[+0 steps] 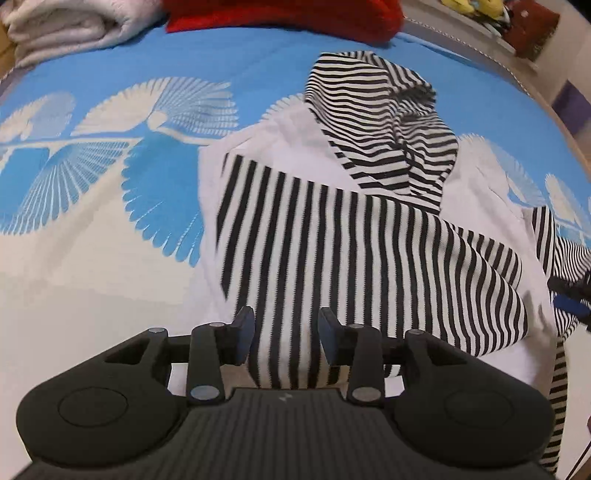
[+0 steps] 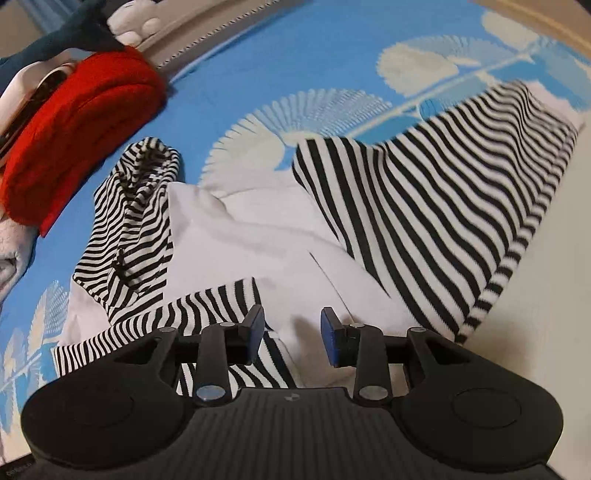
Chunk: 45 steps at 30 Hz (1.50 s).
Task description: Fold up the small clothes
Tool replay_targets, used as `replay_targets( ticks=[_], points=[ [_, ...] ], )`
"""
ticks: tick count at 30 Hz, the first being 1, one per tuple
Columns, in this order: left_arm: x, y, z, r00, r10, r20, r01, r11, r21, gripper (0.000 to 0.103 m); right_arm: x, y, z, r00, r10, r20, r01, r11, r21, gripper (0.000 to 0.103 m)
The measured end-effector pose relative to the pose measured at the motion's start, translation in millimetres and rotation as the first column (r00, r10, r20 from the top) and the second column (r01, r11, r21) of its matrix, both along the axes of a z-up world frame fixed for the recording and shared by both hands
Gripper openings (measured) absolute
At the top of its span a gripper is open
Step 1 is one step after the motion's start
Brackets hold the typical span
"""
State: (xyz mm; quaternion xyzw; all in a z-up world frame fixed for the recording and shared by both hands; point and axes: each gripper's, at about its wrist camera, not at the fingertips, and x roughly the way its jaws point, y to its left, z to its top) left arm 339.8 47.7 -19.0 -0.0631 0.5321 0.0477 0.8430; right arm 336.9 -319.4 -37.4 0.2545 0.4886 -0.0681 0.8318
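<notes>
Hovering with fingers parted and gripping nothing, the left gripper [image 1: 286,325] straddles a striped sleeve folded across the hooded top [image 1: 295,158]. The right gripper [image 2: 293,330], equally open and empty, sits over the other sleeve. The top lies on the blue bedspread [image 1: 110,66], hood pointing toward the red cushion [image 1: 280,16]. Body folds appear left.
</notes>
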Motion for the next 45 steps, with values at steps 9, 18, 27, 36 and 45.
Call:
replay_targets(
  ticks=[9,18,27,36,45],
  points=[
    [3,-17,-1,1.000,-0.015,0.006,0.015,1.000,-0.007,0.043,-1,2,2,1.000,0.014,0.020,-0.013,0.999,-0.037,0.038],
    [4,-22,-1,1.000,-0.024,0.007,0.024,1.000,-0.008,0.044,-2,-1,8,0.999,0.024,0.040,-0.021,0.997,-0.073,0.038],
    [7,-33,-2,0.999,-0.041,0.007,0.041,0.999,-0.009,0.044,-5,-19,9,0.999,0.003,0.044,0.001,0.996,-0.090,0.038],
    [9,-41,-5,0.998,-0.055,0.007,0.055,0.998,-0.007,0.044,-8,-37,10,0.999,-0.020,0.047,0.025,0.995,-0.098,0.038],
    [10,-43,-4,0.998,-0.055,0.004,0.055,0.998,-0.025,0.044,-8,-70,8,0.996,-0.075,0.051,0.079,0.993,-0.084,0.038]
  ],
)
